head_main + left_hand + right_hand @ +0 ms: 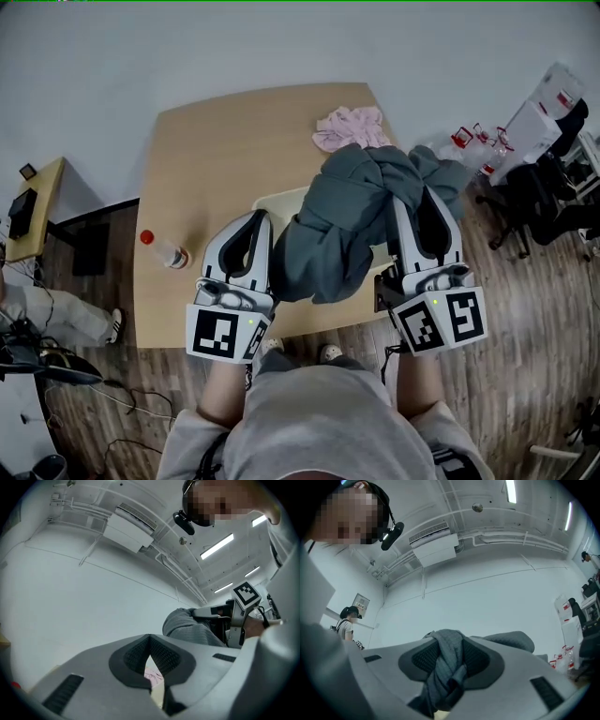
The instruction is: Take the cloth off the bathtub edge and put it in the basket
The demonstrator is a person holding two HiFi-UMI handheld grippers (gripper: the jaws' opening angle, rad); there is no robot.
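Note:
A grey cloth [347, 220] hangs bunched above a cream container [272, 202] on the wooden table [206, 150]. My right gripper [410, 202] is shut on the cloth's upper right part. In the right gripper view the twisted grey cloth [445, 667] fills the space between the jaws of the right gripper [449, 637]. My left gripper [258, 217] is level with it just left of the cloth, apart from it. In the left gripper view the left gripper [150, 637] has its tips together with nothing between them. The cloth hides most of the container.
A pink cloth [349, 127] lies at the table's far edge. A red-capped bottle [164, 249] lies on the table at the left. Black chairs [544, 206] and boxes and bottles [473, 145] crowd the floor to the right. A small side table [37, 202] stands at the far left.

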